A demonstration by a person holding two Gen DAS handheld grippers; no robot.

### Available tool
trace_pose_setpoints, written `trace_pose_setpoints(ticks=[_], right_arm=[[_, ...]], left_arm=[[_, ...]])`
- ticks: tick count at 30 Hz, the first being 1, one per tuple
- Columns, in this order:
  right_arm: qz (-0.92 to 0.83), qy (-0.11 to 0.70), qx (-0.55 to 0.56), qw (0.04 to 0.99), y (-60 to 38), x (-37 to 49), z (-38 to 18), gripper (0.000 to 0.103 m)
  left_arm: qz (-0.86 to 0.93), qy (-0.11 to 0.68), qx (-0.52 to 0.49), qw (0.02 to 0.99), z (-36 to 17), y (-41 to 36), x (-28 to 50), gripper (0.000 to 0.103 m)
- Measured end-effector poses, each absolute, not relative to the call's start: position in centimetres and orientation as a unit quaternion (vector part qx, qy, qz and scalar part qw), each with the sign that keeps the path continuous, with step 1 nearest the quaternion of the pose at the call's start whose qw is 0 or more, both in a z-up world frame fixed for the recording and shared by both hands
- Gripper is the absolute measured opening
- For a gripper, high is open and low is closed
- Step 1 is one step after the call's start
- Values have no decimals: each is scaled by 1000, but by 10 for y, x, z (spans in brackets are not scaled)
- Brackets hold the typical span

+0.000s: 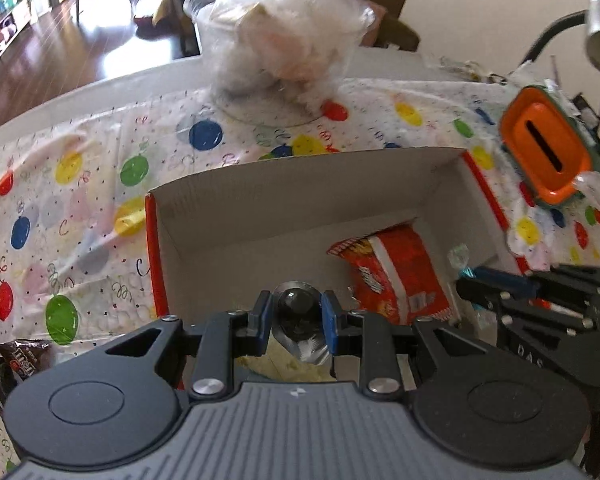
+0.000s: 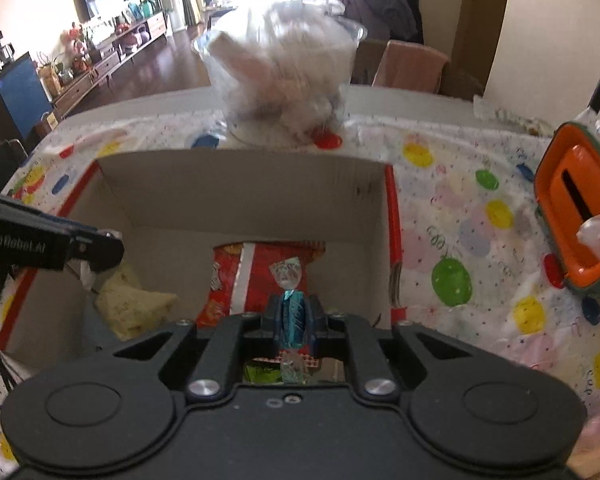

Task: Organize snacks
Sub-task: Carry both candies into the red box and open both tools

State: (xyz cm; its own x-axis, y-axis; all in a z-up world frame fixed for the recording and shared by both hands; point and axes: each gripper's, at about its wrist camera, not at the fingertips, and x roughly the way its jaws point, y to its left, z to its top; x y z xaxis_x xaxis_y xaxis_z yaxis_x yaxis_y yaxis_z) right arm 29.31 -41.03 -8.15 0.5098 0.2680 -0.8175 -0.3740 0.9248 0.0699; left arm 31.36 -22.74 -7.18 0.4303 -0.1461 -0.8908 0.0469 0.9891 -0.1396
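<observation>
Left gripper point(image 1: 296, 312), nearest the left camera: its blue pads pinch a clear-wrapped dark round sweet point(image 1: 296, 304), held over the near end of the box point(image 1: 300, 172). Right gripper point(image 2: 294, 314), nearest the right camera: its jaws are pressed onto a teal-wrapped candy point(image 2: 293, 316), whose twisted clear ends stick out above and below the pads; it too hangs over the box's near end. In the left view this gripper enters from the right edge, candy tip forward, just beside the red packet point(image 1: 392, 276).

Box: open-topped cardboard with red outer sides, standing on a balloon-print cloth point(image 1: 80, 184) that covers the table. Inside lie the red snack packet, flat on the floor, and a pale yellow packet point(image 2: 134, 304) toward the left wall.

Behind the box: a clear tub point(image 1: 280, 48) stuffed with crumpled plastic, blurred. Right of the box, apart from it: an orange slotted container point(image 1: 548, 148). At the left view's lower-left edge lies a brown sweets bag point(image 1: 18, 360).
</observation>
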Motion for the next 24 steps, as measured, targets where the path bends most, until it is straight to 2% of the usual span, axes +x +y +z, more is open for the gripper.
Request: trace_pose_setpoints(ticks=[16,24], right_arm=[[203,493,-61,844,-408,302,-102,11],[207,493,-49,844,-411,300,-100,13]], left_arm=[[-34,601,-23,799,-108,-238,346,25],[-40,594,-24,803,-106,-238,342,25]])
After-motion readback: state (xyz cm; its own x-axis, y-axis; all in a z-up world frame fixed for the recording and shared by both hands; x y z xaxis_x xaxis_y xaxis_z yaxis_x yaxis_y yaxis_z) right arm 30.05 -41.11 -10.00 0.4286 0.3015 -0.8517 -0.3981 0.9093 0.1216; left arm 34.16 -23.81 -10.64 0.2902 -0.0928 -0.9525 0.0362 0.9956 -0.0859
